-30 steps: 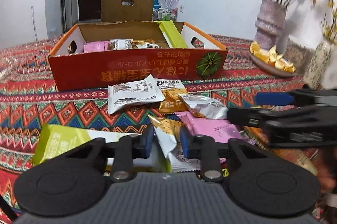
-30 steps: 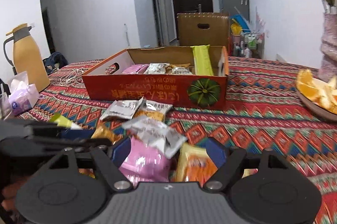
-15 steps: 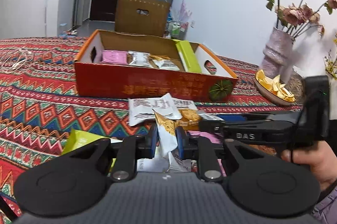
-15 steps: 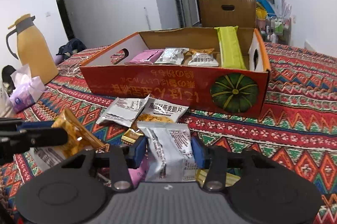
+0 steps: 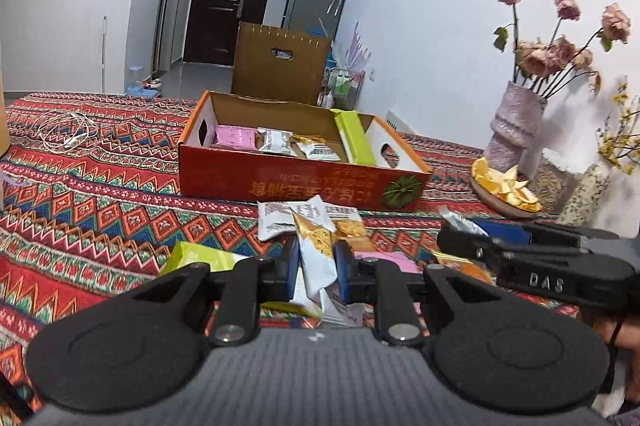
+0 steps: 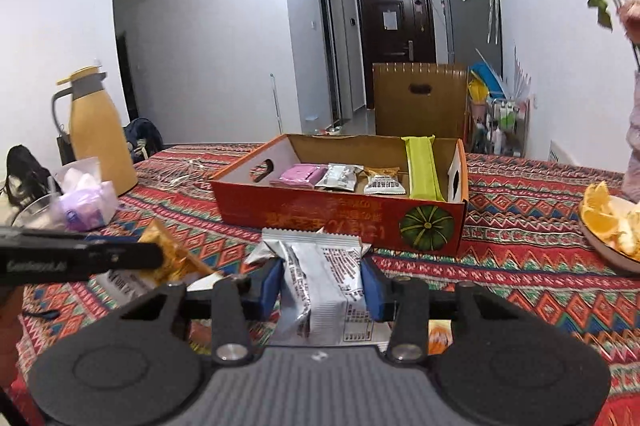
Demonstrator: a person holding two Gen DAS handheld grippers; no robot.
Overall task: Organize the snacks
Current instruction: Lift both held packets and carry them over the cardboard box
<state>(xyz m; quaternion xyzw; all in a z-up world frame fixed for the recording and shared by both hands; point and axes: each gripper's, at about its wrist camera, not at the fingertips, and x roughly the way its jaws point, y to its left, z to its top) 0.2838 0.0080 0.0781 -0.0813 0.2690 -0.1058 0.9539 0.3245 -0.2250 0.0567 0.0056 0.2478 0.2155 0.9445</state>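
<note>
Two packets are gripped: a white-and-gold one by the left tool (image 5: 316, 260), a silver one by the right tool (image 6: 320, 288); loose wrapped snacks (image 5: 304, 220) lie before the orange cardboard box (image 6: 340, 222).

Patterned-cloth bench (image 5: 100, 194) has the orange box (image 5: 280, 182), loose snack packets (image 5: 280, 222), fruit plate (image 5: 500, 202), vases (image 5: 512, 122), maybe earphones (image 5: 64, 134).
</note>
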